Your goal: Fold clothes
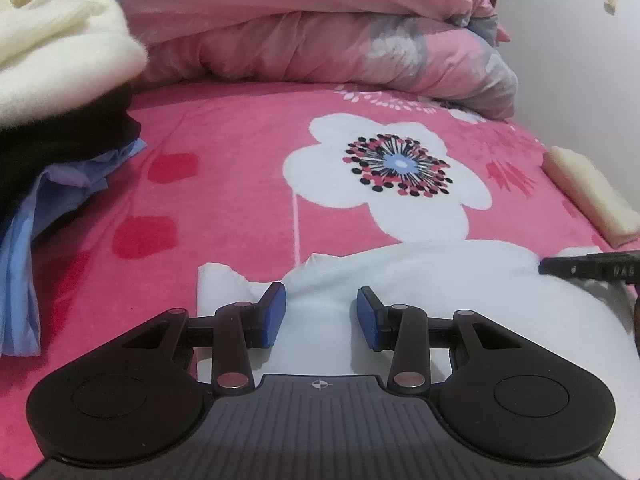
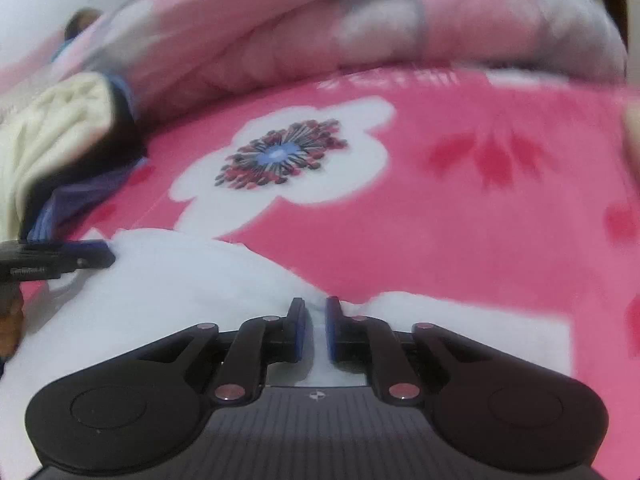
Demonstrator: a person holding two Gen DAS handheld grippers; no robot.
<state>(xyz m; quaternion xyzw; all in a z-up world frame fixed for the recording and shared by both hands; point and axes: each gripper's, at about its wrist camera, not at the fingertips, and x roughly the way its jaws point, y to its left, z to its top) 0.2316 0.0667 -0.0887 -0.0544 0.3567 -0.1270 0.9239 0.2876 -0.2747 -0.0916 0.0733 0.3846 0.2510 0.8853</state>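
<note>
No readable words, brands or labels in either view. Only sign: small crosshair mark (circle with cross) on ribbed grey housing of left gripper (image 1: 321,312), and same mark on housing of right gripper (image 2: 316,330). Embossed characters on black finger at right edge of left wrist view too small and blurred to read (perhaps digits, cannot tell).

Soft even light; right view motion-blurred, edges bowed.
</note>
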